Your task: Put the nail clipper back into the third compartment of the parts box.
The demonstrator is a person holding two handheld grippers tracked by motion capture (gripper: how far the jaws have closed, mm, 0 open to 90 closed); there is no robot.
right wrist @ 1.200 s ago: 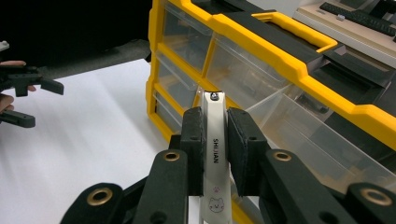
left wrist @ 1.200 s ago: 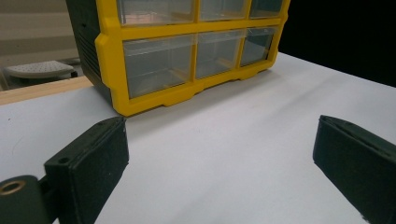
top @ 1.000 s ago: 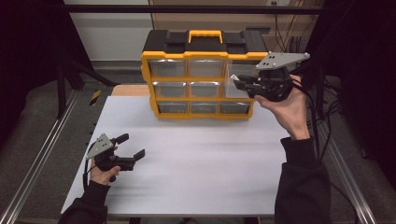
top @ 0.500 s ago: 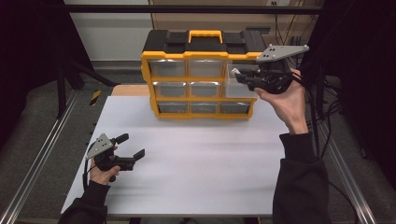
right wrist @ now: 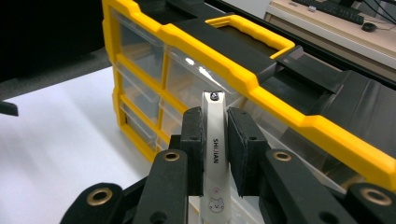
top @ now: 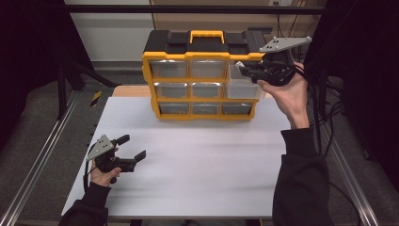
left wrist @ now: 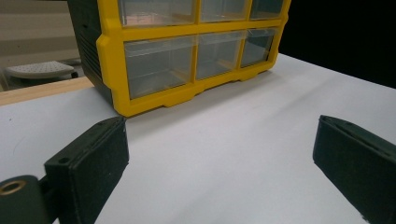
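A yellow and black drawer cabinet (top: 202, 70) with clear drawers stands at the back of the white table (top: 202, 160). One of its right-hand drawers (top: 242, 87) is pulled out. My right gripper (top: 243, 70) hovers just above that drawer, shut on a slim white tool (right wrist: 214, 140) printed "SHLIAN" with a small cat face; the tool stands upright between the pads (right wrist: 192, 135). My left gripper (top: 131, 147) rests low at the table's front left, open and holding nothing. In the left gripper view its fingers (left wrist: 91, 161) spread wide toward the cabinet (left wrist: 187, 56).
A yellow carry handle (top: 207, 35) tops the cabinet. Metal rails (top: 42, 150) run along both sides of the table, and cables (top: 324, 103) hang at the right. Bare white tabletop lies between the left gripper and the cabinet.
My right gripper has risen and shifted slightly left with the white tool, from the middle row to above the pulled-out drawer. The left gripper has stayed still.
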